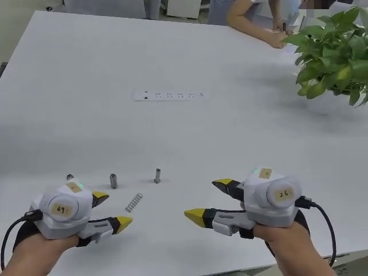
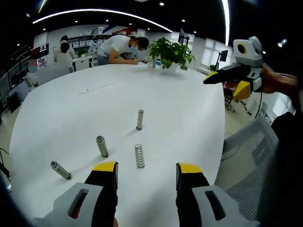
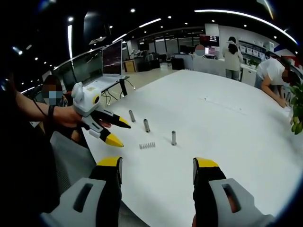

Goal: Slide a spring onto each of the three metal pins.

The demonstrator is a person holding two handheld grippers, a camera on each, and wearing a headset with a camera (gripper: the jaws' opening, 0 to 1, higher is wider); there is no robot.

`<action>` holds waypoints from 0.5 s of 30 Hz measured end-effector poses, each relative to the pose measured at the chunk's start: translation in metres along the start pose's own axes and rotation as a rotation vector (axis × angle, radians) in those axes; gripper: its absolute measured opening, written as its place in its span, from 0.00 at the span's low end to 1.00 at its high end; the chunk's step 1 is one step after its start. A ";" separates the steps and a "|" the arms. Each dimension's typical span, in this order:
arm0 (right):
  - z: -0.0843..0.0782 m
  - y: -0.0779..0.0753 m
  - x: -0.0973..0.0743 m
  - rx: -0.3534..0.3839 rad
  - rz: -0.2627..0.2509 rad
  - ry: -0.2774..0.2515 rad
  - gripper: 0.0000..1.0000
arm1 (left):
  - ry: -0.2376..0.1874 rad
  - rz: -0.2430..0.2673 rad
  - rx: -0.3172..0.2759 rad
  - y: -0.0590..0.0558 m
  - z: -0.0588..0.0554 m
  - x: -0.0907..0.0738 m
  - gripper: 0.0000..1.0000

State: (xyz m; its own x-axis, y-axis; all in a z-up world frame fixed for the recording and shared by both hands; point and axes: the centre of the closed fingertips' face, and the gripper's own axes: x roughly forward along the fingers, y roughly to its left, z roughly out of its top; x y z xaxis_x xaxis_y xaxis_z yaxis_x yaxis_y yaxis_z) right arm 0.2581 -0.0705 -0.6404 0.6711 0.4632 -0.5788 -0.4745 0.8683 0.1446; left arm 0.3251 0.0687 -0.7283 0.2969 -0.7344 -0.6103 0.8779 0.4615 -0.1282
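Three short metal pins stand in a row on the white table (image 1: 190,132). The left pin (image 1: 69,177) and the middle pin (image 1: 113,181) each carry a spring, while the right pin (image 1: 157,176) is bare. In the left gripper view these are the left pin (image 2: 60,170), the middle pin (image 2: 102,146) and the bare pin (image 2: 139,119). A loose spring (image 1: 134,202) lies flat just in front of the row, straight ahead of my left gripper (image 2: 147,168), which is open and empty. My right gripper (image 1: 207,199) hangs open to the right of the pins, holding nothing.
A white power strip (image 1: 168,95) lies mid-table. A potted plant (image 1: 333,52) stands at the far right, and a person's arm (image 1: 253,23) rests on the far edge. The table's near edge runs just under my hands.
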 end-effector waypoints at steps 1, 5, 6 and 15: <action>0.000 0.000 0.000 -0.001 0.001 0.000 0.59 | 0.005 -0.003 -0.006 0.000 -0.002 0.002 0.43; 0.001 0.001 0.002 -0.002 0.003 0.002 0.59 | 0.016 -0.003 -0.019 0.001 -0.007 0.008 0.42; 0.001 0.001 0.002 -0.001 0.004 0.001 0.59 | 0.019 -0.003 -0.022 0.001 -0.009 0.010 0.42; -0.001 0.000 0.002 0.000 0.006 0.009 0.59 | 0.044 -0.011 -0.028 0.001 -0.016 0.025 0.40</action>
State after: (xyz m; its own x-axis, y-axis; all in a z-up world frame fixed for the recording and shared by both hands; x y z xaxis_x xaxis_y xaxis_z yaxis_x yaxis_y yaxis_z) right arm 0.2584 -0.0696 -0.6422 0.6632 0.4664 -0.5854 -0.4782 0.8657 0.1480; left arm 0.3271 0.0587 -0.7567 0.2705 -0.7172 -0.6422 0.8696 0.4683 -0.1566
